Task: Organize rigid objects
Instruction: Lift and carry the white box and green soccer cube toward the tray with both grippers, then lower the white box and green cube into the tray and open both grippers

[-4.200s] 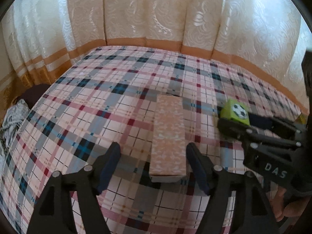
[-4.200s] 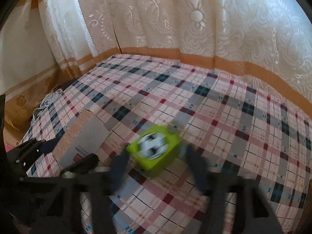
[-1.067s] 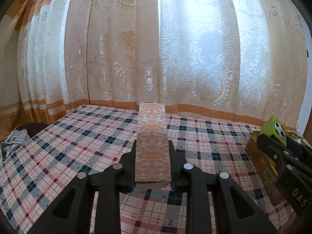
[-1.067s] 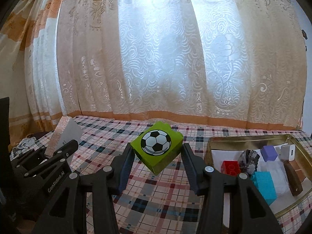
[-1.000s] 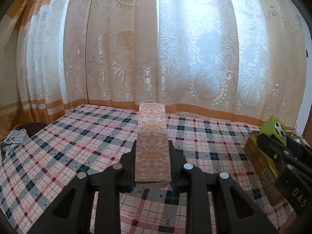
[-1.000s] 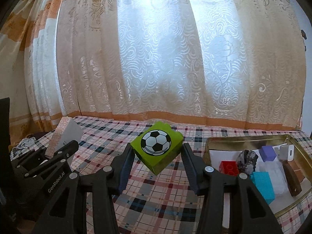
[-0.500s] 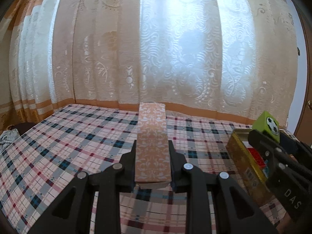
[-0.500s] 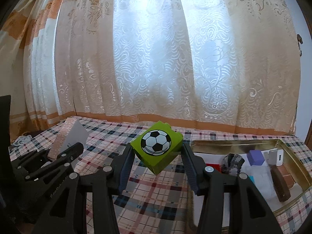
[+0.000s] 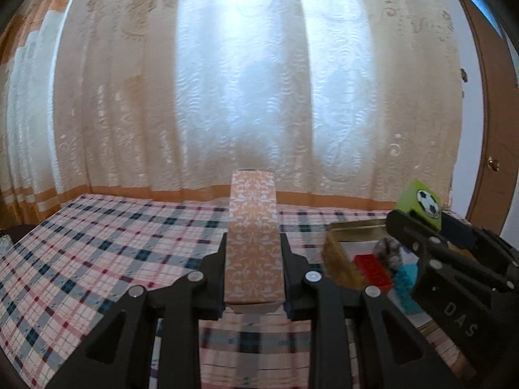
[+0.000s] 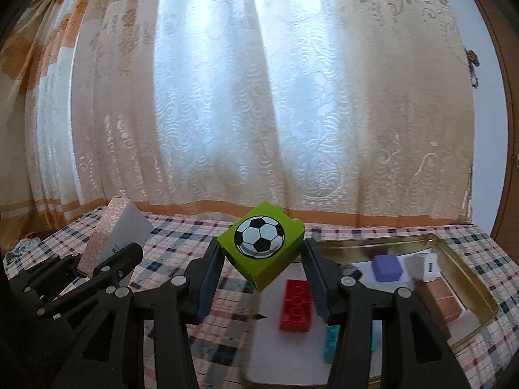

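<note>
My left gripper [image 9: 253,259] is shut on a long orange patterned box [image 9: 252,243] and holds it above the plaid bedcover. The box also shows in the right wrist view [image 10: 113,236] at the left. My right gripper [image 10: 261,265] is shut on a green block with a football print [image 10: 261,243] and holds it over the near-left part of a gold metal tin [image 10: 467,265]. In the left wrist view the green block [image 9: 421,202] and the tin [image 9: 340,256] are at the right.
The tin holds a red brick [image 10: 295,304], a purple block [image 10: 386,267], a white block [image 10: 423,265], a brown piece [image 10: 438,298] and a teal block [image 10: 332,340]. Lace curtains [image 10: 259,97] hang behind the plaid cover [image 9: 97,253]. A wooden door frame [image 9: 493,149] stands at right.
Both grippers have lifted their objects off the bedcover and moved right. The green block is now over the tin, and the tin is closer in both views.
</note>
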